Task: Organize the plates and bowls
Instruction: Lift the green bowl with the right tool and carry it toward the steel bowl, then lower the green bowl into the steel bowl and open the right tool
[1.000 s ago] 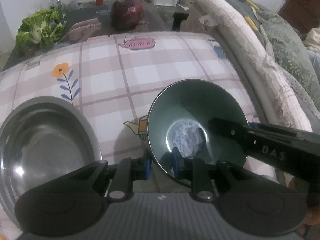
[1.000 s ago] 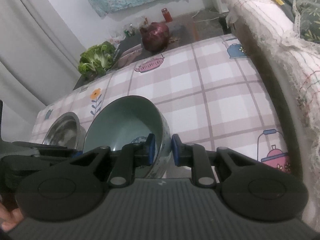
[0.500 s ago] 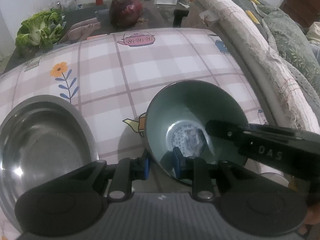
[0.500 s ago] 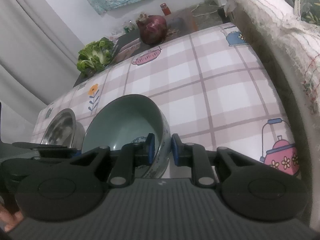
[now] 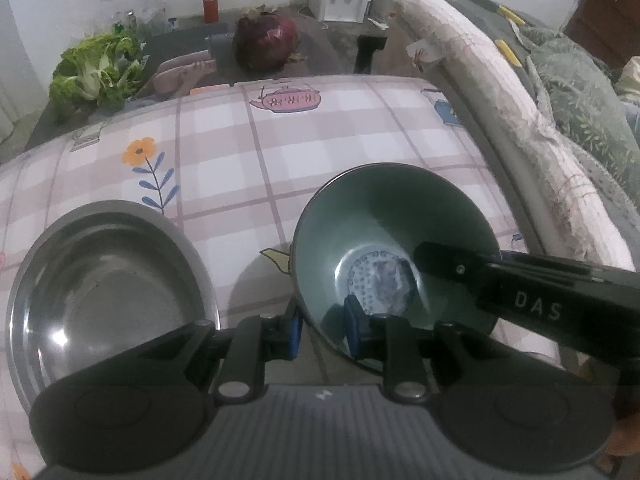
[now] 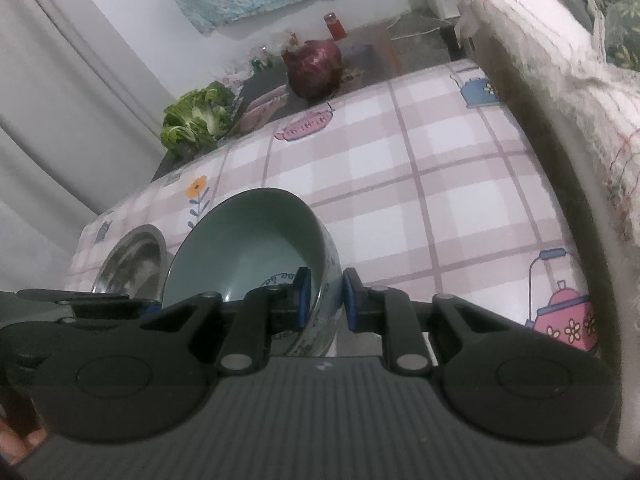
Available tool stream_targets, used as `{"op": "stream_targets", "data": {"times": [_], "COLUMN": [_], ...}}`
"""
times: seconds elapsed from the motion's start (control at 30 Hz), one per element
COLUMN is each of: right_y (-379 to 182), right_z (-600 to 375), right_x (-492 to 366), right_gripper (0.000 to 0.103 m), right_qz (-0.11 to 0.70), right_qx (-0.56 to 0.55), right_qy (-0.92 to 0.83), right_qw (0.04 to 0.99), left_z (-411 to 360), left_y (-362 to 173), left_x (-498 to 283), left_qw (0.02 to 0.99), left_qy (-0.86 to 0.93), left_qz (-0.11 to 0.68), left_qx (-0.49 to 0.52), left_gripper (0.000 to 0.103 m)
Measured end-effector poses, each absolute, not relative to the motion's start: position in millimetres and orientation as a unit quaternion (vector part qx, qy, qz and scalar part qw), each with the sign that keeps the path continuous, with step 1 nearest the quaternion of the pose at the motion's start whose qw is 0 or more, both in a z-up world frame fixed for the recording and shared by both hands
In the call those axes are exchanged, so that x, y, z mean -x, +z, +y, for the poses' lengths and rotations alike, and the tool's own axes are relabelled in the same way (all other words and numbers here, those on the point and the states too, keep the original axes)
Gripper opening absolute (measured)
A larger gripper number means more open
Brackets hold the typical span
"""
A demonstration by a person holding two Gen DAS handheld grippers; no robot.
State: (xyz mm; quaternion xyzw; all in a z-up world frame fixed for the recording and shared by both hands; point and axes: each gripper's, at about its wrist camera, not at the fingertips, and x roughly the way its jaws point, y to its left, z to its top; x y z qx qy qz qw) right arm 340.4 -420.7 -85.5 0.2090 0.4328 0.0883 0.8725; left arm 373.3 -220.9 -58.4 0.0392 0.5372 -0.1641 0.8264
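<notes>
Both grippers clamp the rim of a green bowl (image 5: 394, 240), held tilted just right of the steel bowl (image 5: 104, 280) on the checked tablecloth (image 5: 320, 140): left gripper (image 5: 320, 326), right gripper (image 6: 323, 298). Stacking appears underway; next, likely carrying it over the steel bowl and lowering evenly.

Sea-green bowl (image 5: 394, 240) with blue-and-white patterned base and outside, grey steel bowl (image 5: 100, 280) at its 9 o'clock, on pink-and-white checked tabletop (image 5: 320, 152) printed with orange flower and pink and blue kettles.
</notes>
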Motion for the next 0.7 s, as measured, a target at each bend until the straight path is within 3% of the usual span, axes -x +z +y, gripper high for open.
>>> {"op": "stream_targets", "data": {"times": [0.7], "right_y": [-23.7], "right_z": [-374.5], "right_x": [-330.4], "right_gripper": [0.016], "right_qz": [0.403], "right_qx": [-0.184], "right_qy": [0.123], "right_qw": [0.888], "left_z": [-161.7], "left_y": [0.2], "left_x": [-349.8], "left_qw": [0.858], "left_qy": [-0.142], "left_qz": [0.494], "left_qx": [-0.002], "left_gripper": [0.023]}}
